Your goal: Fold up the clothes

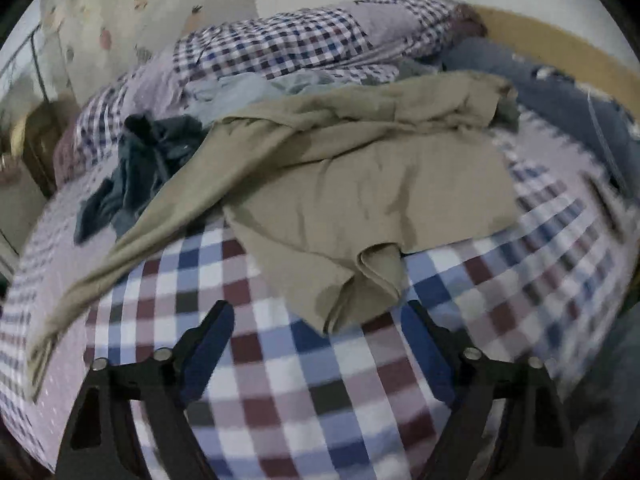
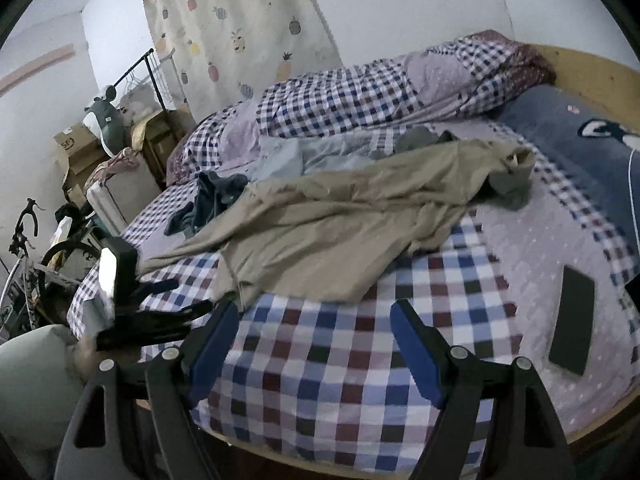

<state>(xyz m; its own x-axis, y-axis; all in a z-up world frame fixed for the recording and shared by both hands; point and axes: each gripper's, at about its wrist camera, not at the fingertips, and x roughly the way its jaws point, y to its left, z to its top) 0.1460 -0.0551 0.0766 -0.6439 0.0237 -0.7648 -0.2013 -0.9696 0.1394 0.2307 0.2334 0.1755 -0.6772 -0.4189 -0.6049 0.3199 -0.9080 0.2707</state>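
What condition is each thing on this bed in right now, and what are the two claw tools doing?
Left gripper: open, empty, over the bedsheet.
Right gripper: open, empty.
Khaki cloth garment: spread out, rumpled, unfolded.
Dark teal garment: crumpled in a heap.
Pale blue garment: bunched up.
Checked quilt: rolled along the far side.
Flat black phone-like slab: lying flat on the checked bedsheet.

Khaki garment (image 2: 340,216); dark teal garment (image 2: 212,200); red-blue-white checked sheet (image 2: 340,360); pineapple-print curtain (image 2: 240,28).

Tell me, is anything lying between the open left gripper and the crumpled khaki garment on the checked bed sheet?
Nothing visible: only bare checked bed sheet separates the left gripper from the khaki garment.
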